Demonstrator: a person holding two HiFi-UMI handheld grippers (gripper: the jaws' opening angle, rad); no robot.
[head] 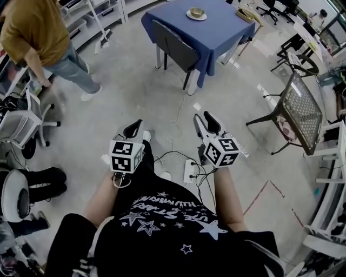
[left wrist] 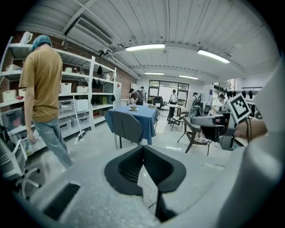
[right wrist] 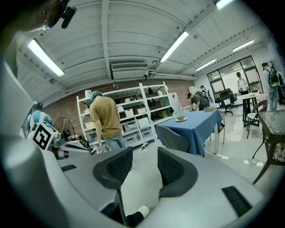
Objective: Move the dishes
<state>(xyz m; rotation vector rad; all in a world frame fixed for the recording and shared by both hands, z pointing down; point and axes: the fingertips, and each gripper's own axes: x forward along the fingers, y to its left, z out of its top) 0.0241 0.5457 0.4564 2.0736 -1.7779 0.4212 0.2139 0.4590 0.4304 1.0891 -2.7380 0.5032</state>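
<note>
The left gripper [head: 133,129] is holding its jaws together, the right gripper [head: 208,121] its jaws apart, both empty. A bowl [head: 196,12] is sitting central on the counter [head: 219,26].

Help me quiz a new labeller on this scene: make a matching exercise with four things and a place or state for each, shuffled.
Things:
1. left gripper
2. right gripper
3. bowl
4. grey chair

Places or states:
A. drawn up to the blue table
B. jaws apart, nothing between them
C. on a plate on the blue table
D. jaws together, nothing held

Pairs: 1-D, 2-B, 3-C, 4-A
</note>
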